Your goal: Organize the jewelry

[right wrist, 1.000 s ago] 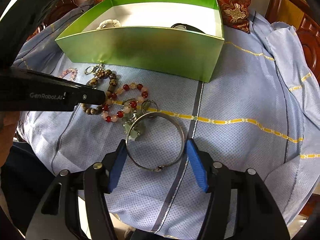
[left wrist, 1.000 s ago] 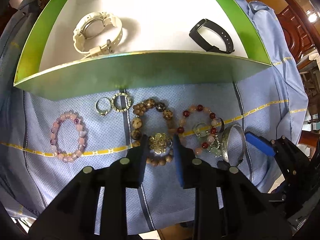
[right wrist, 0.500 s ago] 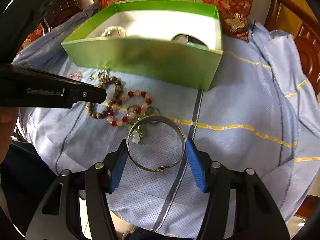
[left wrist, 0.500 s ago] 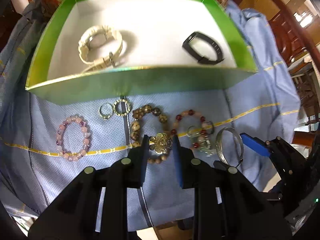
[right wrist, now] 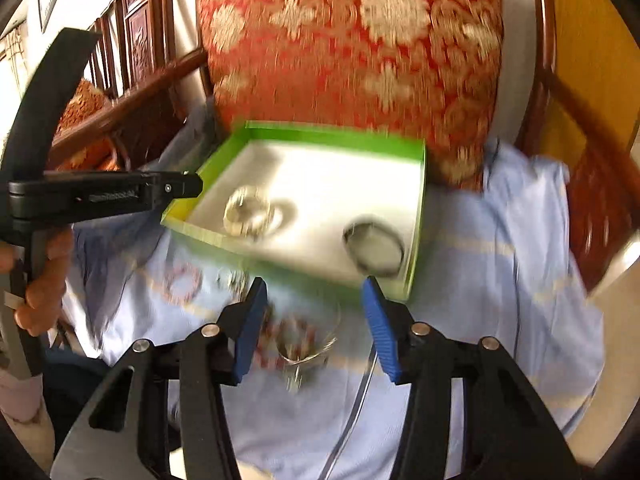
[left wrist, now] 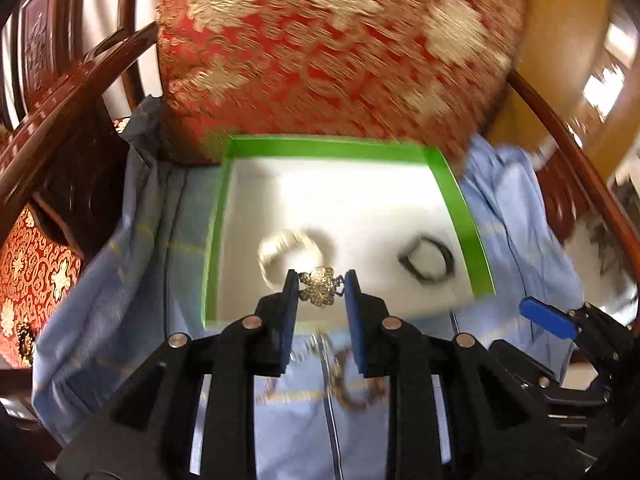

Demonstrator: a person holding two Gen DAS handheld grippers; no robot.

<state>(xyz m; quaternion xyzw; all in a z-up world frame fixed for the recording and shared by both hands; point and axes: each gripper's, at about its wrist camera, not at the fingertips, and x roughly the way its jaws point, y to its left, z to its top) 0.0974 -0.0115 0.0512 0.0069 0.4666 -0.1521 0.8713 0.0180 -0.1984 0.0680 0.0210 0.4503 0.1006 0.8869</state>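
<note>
My left gripper (left wrist: 319, 286) is shut on a gold flower-shaped ornament (left wrist: 318, 285) and holds it in the air over the near part of the green box (left wrist: 212, 240). In the box lie a white watch (left wrist: 286, 254) and a black band (left wrist: 426, 258). My right gripper (right wrist: 314, 308) is open and raised above the blue cloth. Under it lie a silver bangle (right wrist: 308, 344) and a red bead bracelet (right wrist: 296, 330), both blurred. A pink bead bracelet (right wrist: 182, 282) lies further left. The left gripper (right wrist: 120, 192) shows side-on in the right wrist view.
A red and gold cushion (left wrist: 332, 48) stands right behind the box, against a dark wooden chair frame (left wrist: 60, 92). The blue cloth (left wrist: 516, 216) covers the seat. Brown beads (left wrist: 352, 384) lie blurred under the left gripper's fingers. The right gripper's blue fingertip (left wrist: 546, 318) shows at right.
My left gripper has closed on the gold flower ornament and lifted it from the cloth up over the box. My right gripper has risen away from the silver bangle, which stays on the cloth.
</note>
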